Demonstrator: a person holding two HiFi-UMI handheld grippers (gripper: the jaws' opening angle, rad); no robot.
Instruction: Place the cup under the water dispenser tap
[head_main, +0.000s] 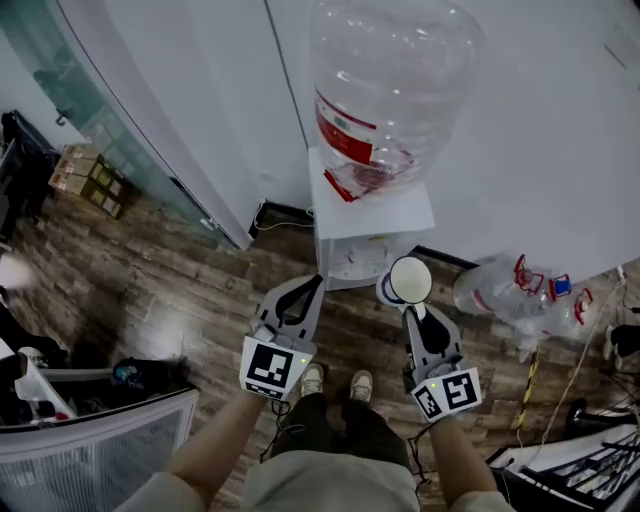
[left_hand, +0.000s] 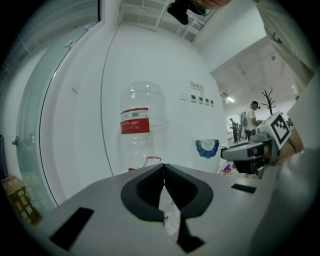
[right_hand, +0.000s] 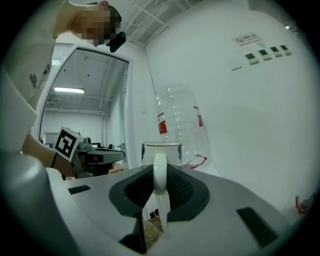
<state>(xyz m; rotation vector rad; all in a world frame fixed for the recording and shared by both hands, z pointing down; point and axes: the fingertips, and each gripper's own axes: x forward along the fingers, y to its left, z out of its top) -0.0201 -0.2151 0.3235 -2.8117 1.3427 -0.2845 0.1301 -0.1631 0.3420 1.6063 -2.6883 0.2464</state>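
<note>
The white water dispenser (head_main: 372, 215) stands against the wall with a big clear bottle (head_main: 385, 90) on top; its taps are hidden under the top's front edge. My right gripper (head_main: 412, 308) is shut on the handle (right_hand: 159, 172) of a white cup (head_main: 410, 280), which it holds upright just in front of the dispenser. In the left gripper view the cup (left_hand: 207, 150) shows a blue pattern. In the right gripper view the cup (right_hand: 161, 150) stands before the bottle (right_hand: 180, 127). My left gripper (head_main: 303, 292) is shut with nothing in it, level beside the right one.
Empty clear bottles (head_main: 510, 290) lie on the wooden floor right of the dispenser. Cardboard boxes (head_main: 90, 180) sit by a glass partition at far left. A wire-mesh bin (head_main: 100, 455) is at lower left. Cables (head_main: 570, 390) run at lower right. The person's shoes (head_main: 335, 382) are below.
</note>
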